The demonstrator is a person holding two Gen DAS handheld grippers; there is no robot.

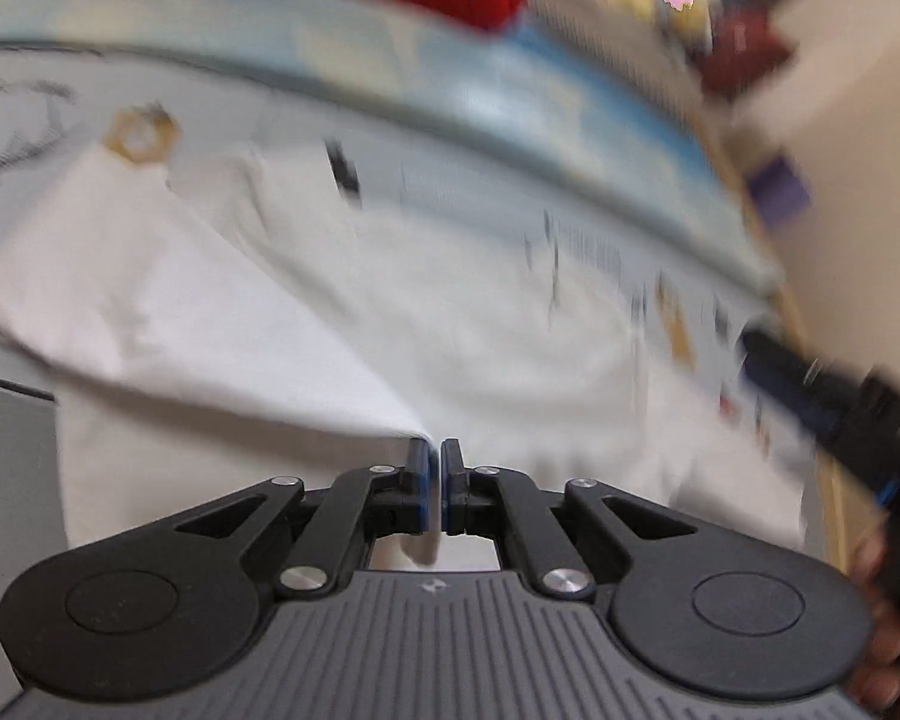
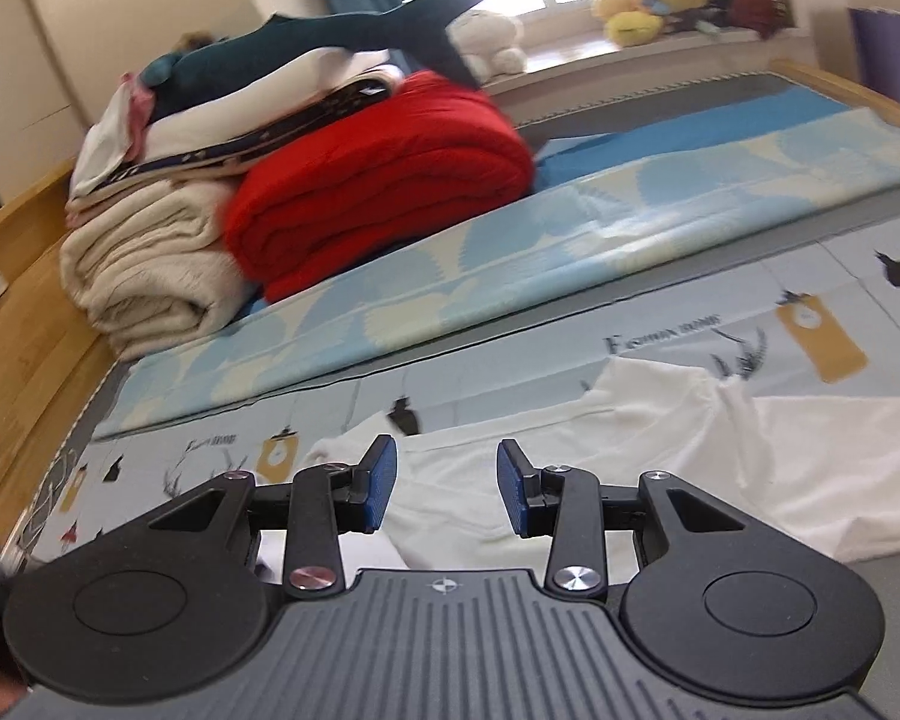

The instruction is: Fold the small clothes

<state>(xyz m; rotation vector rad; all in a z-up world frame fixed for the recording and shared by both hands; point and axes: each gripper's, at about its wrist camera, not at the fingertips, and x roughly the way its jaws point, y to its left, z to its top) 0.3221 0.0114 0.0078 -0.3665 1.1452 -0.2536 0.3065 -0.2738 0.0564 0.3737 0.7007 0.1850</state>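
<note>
On the bed's printed sheet [image 2: 660,324] I see the white garment [image 2: 570,468] spread below a red blanket [image 2: 384,174] and window sill. My left hand-held gripper [image 1: 436,459] pinches its corner; my right hand-held gripper [image 2: 447,468] hangs half open over it, empty.

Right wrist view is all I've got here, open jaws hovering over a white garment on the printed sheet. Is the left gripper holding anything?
Observer: Yes. The left gripper is shut on a corner of the white cotton garment, and the fabric stretches away from its tips in a taut fold.
Operator: Can the left camera see my right gripper?
Observer: It shows at the right edge of the left wrist view, the black right gripper with blue pads, over the garment's far side.
Operator: Is the left picture sharp?
Observer: No, it is blurred throughout; the print on the pale printed bed sheet is smeared into streaks.
</note>
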